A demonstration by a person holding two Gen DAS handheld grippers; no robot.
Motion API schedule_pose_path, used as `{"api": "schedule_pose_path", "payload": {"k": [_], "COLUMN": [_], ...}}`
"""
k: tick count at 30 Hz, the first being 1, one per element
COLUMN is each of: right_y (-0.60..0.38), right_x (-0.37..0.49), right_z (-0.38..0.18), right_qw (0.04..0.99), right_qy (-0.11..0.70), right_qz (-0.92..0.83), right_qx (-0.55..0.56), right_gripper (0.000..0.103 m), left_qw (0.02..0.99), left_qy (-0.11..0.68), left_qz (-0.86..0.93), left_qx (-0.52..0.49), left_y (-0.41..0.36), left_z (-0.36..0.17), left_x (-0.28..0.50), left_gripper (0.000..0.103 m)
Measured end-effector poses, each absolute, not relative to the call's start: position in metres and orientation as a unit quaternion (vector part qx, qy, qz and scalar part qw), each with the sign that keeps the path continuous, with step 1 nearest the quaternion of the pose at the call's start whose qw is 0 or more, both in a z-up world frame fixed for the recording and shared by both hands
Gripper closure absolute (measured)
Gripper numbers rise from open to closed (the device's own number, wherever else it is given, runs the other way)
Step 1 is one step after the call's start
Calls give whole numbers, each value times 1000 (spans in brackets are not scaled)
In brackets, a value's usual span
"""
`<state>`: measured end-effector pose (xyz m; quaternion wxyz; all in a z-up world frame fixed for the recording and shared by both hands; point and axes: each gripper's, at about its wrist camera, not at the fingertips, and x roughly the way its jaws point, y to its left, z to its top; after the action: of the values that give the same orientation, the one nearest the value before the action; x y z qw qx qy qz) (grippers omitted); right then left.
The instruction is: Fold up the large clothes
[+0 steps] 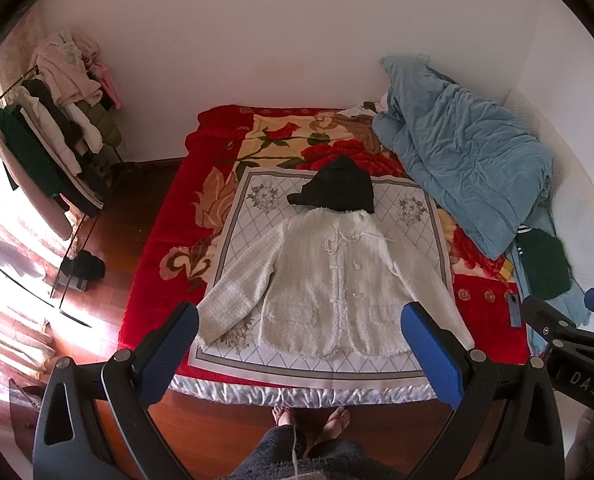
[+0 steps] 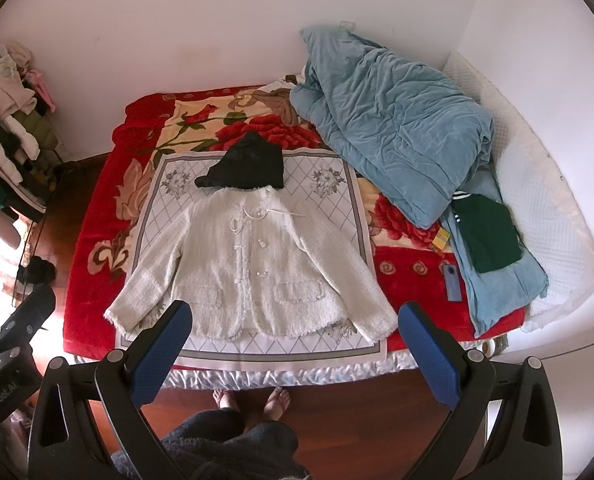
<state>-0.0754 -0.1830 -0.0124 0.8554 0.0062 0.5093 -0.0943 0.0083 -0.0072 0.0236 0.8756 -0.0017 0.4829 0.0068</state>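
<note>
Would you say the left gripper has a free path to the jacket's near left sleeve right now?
Probably yes. The left gripper is open and empty above the bed's edge, and the sleeve of the white jacket lies flat with nothing on it.

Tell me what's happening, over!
Both claws, left and right, open, empty, above bed edge. White jacket spread flat, unfolded. Black garment overlapping its collar.

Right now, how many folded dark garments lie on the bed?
2: a black garment above the white jacket's collar, a green garment on the right-side blue bedding. Others may be hidden.
</note>
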Motion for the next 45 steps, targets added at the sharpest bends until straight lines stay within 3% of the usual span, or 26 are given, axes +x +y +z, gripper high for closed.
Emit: {"api": "schedule_pose_path", "payload": {"k": [45], "right_y": [-181], "right_x": [-82], "right_z": [-1], "right_qw": [859], "right_qy": [504], "right_qz": [-93], "right_qx": [8], "right_gripper": [0], "left_qw": [879], "left_qy": [476], "left_qz": [6], "left_qx": [-1], "left_y": [-9], "left_z": [28], "left_x": [5], "left_gripper": [0]}}
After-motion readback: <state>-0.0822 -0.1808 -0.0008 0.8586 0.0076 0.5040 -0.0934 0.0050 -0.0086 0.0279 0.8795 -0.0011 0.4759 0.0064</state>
